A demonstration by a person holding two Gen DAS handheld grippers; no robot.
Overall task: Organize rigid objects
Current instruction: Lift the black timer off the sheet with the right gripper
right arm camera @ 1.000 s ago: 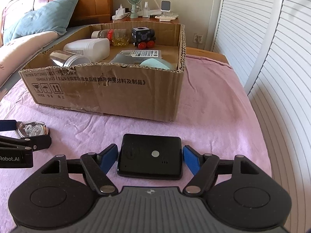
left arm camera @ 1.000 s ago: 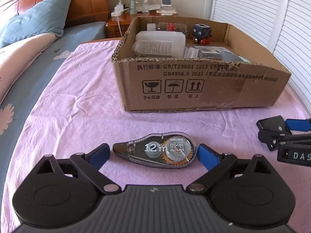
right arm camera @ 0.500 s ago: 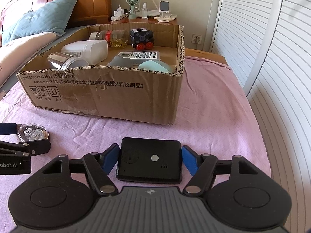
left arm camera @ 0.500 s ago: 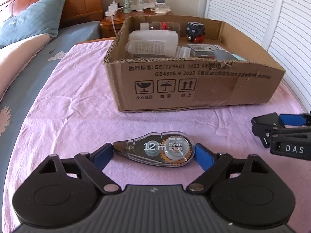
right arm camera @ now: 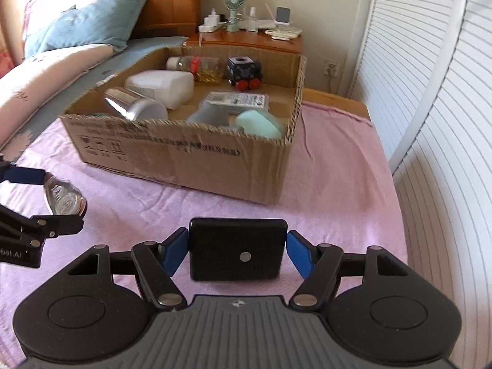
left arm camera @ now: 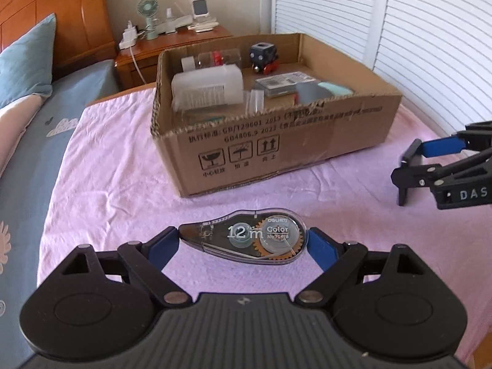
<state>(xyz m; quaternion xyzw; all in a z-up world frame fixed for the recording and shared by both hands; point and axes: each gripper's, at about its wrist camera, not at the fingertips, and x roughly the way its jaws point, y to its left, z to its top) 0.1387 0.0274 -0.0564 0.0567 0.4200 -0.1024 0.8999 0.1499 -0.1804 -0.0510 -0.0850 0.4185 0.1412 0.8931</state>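
My left gripper is shut on a clear correction tape dispenser and holds it above the pink blanket. It also shows at the left of the right wrist view. My right gripper is shut on a flat black box, also lifted off the blanket; this gripper shows at the right of the left wrist view. An open cardboard box stands ahead of both, holding a white bottle, a toy robot, a metal can and several other items.
The pink blanket covers the surface around the box. A bed with a blue pillow lies to the left. A wooden nightstand with a fan stands behind. White louvred doors run along the right.
Both grippers have closed on their objects and lifted them off the blanket, rising and moving toward the cardboard box. The view into the box is now steeper.
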